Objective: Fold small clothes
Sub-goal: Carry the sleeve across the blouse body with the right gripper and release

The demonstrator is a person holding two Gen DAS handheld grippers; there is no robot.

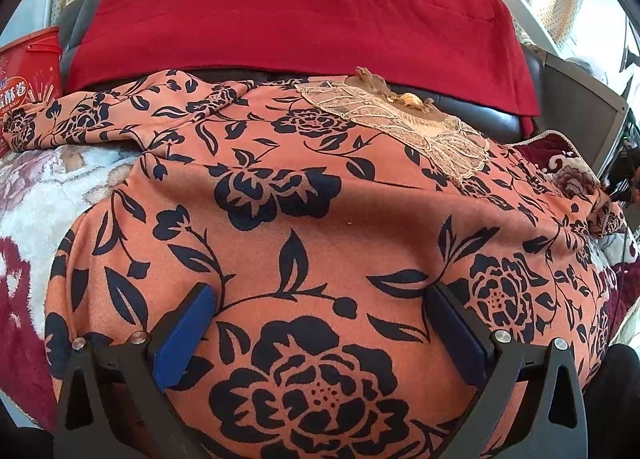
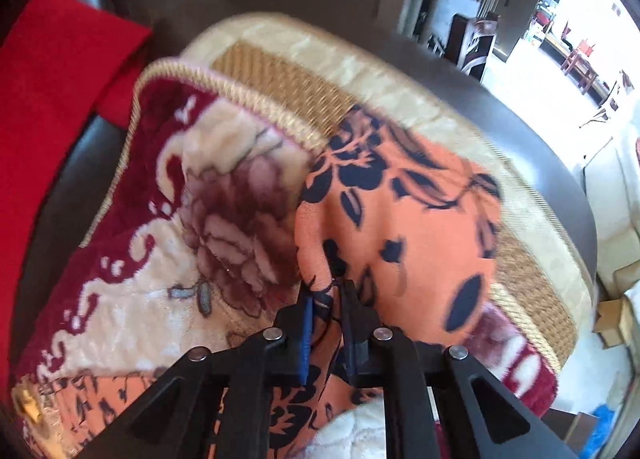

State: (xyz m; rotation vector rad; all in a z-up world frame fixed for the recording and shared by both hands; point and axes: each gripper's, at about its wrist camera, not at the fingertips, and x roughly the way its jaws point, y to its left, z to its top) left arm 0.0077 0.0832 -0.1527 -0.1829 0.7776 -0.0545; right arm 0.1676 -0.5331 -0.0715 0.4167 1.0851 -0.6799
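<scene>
Pinching a fold of the floral garment (image 2: 400,219), the right gripper (image 2: 330,299) is shut; the sleeve apparently runs ahead-right, while the left gripper (image 1: 320,299) is held open above the hem.

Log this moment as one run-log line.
stage: grasp sleeve | right gripper: shut on orange floral garment | left gripper: open over garment, not gripping | surface: plush floral blanket
</scene>
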